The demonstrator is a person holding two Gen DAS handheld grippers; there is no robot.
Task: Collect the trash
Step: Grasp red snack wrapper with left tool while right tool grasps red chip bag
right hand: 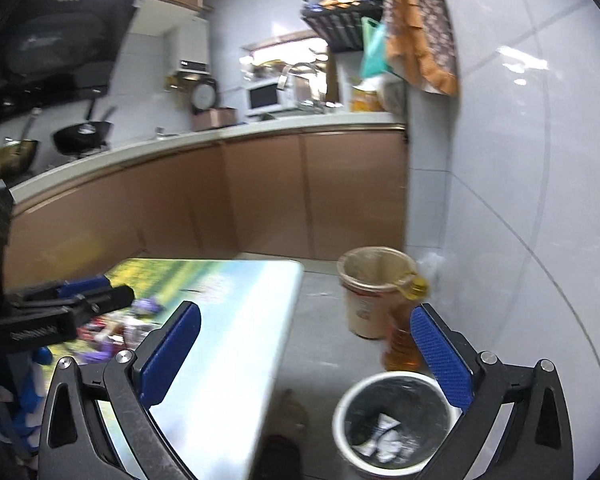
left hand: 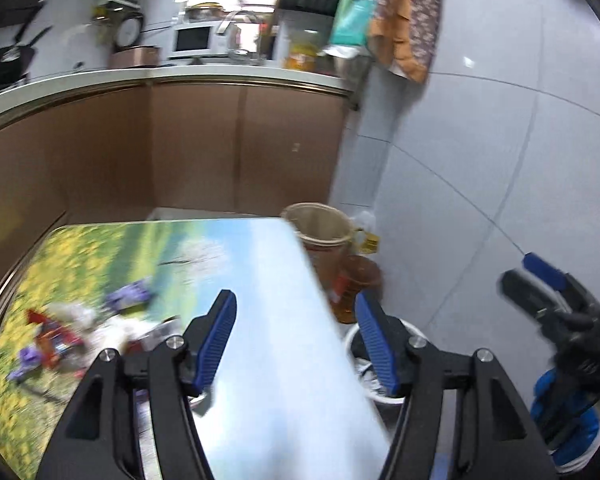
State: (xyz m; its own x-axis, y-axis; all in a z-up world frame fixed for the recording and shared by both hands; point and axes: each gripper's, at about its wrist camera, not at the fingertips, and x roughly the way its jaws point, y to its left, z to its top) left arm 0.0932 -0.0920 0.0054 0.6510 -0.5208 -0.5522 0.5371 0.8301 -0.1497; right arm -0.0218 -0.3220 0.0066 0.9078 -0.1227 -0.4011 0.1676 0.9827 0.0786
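Blue-padded jaws spread on both grippers, nothing held.

The left gripper [left hand: 296,340] and right gripper [right hand: 306,354] hover between pickups; wrappers [left hand: 60,336] litter the table's [left hand: 260,360] near-left (blurred), so next reach left, then carry right to the bin [right hand: 394,424].

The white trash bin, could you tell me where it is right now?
In the right wrist view, the white trash bin stands on the floor, right of the table, below the oil bottle.

The table [left hand: 268,320] has a printed top of yellow flowers and sky, with blurred wrappers [left hand: 80,332] heaped near its left side. On the grey floor [right hand: 320,320] to its right stand a white bin [right hand: 396,424] holding crumpled scraps, an amber bottle [right hand: 404,344] just beyond it, and a lined tan bin [right hand: 374,296] farther off.
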